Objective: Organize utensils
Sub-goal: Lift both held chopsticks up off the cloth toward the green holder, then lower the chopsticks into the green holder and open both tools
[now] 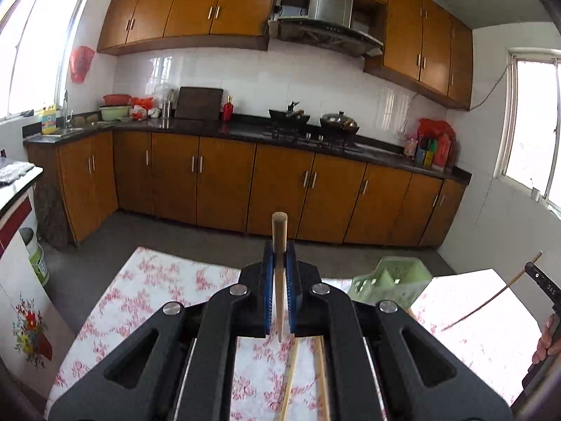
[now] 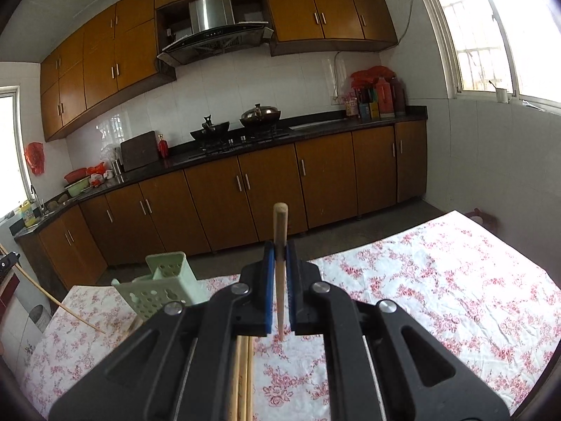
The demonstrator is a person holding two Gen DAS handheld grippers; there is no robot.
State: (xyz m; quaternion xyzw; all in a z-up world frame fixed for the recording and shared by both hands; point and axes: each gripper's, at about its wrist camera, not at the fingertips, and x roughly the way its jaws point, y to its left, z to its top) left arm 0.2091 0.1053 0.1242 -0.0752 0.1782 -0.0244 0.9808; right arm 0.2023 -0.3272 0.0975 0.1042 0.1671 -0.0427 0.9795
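Note:
My left gripper [image 1: 279, 258] is shut on a wooden chopstick [image 1: 279, 235] that stands upright between the blue pads, above the floral tablecloth [image 1: 154, 287]. My right gripper [image 2: 279, 256] is shut on another wooden chopstick [image 2: 280, 224], also upright. A pale green perforated utensil holder [image 1: 392, 282] lies on the table to the right of the left gripper; in the right wrist view the holder [image 2: 161, 289] is to the left. Loose chopsticks [image 1: 292, 379] lie on the cloth under the left gripper, and more chopsticks [image 2: 242, 379] lie under the right one.
The other gripper with its chopstick [image 1: 491, 298] shows at the right edge of the left wrist view. Beyond the table are a grey floor [image 1: 182, 235], brown cabinets [image 1: 228, 182] and a dark counter [image 1: 245, 128] with pots. A white appliance [image 1: 21, 231] stands at the left.

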